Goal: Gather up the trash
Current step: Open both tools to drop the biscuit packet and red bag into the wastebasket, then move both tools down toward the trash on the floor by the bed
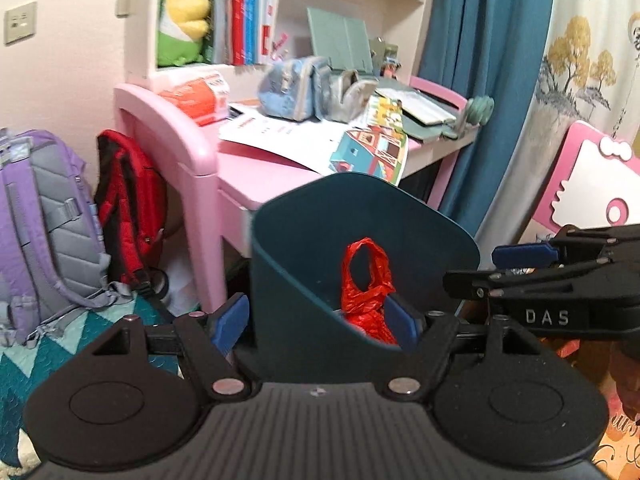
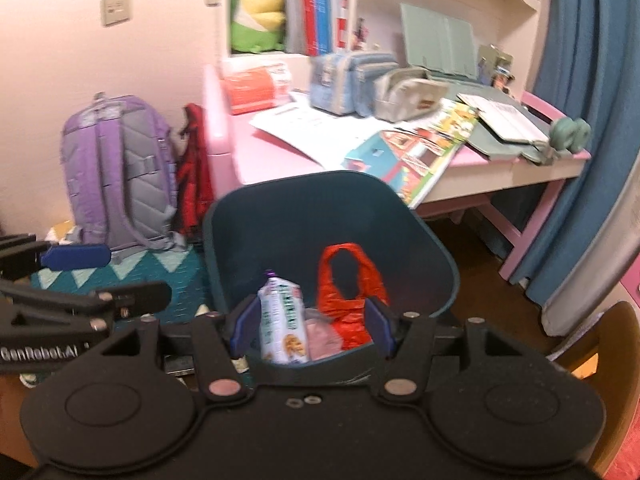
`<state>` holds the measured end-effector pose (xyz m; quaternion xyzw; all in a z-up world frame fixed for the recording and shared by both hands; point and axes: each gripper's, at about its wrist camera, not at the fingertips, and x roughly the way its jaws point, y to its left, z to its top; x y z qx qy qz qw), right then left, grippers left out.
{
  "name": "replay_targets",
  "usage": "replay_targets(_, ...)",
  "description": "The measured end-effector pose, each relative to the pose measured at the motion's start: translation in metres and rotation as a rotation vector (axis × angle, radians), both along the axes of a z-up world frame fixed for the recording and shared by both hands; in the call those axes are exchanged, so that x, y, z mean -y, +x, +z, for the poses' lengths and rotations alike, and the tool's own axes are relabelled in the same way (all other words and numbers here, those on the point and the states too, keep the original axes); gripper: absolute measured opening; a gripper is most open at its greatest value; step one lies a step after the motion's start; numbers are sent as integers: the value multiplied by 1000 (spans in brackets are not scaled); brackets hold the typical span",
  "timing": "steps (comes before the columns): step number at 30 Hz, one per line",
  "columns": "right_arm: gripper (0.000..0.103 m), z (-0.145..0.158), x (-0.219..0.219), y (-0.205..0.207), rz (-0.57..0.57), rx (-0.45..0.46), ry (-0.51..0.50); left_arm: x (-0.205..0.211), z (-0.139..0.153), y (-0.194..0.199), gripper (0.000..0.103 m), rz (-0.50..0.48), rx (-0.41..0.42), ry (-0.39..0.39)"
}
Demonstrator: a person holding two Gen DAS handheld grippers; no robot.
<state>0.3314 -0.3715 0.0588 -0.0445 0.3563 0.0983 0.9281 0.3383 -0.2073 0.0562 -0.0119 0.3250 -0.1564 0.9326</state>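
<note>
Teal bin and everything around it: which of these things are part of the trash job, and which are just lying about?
Part of the job:
- teal bin
- red plastic bag inside it
- snack packet inside it
- pinkish wad inside it

Lying about:
- purple backpack
- red backpack
- pink desk with papers and pouches
- plush toy on the shelf
- blue curtain

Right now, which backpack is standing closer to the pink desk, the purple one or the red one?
The red backpack. It sits right against the pink desk's side, while the purple backpack stands farther out along the wall.
</note>
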Motion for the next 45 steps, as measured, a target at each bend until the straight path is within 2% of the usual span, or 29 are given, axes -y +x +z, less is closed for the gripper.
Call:
replay_targets(11,56,-12,-91,-50,186,10,6,-88,5,-63,79,102,42,-47)
replay_targets(22,56,-55,-186,-78,373,-34,27,-176,-33,-117,79,187,11,-55)
replay_targets(27,56,-90,-228,-82,441,-80,23,-219,-64,-138,83,245,-30,-83)
replay_targets(31,56,-128,-258,-81,492,-134,18,-254,-100,-146,84,303,-90,-64)
replay_targets(35,56,-166,-282,-80,528,-144,-38,-291,-141,-150,86,356,-144,-50)
replay_targets(38,56,-197,-299,-75,537,-176,-72,-318,-175,-151,93,383,-179,-58)
replay_targets(40,56,-218,-308,-68,533,-204,-78,-332,-195,-149,102,389,-200,-71)
replay_targets(45,56,-270,-325,-41,496,-299,-66,-360,-248,-136,102,397,-257,-120)
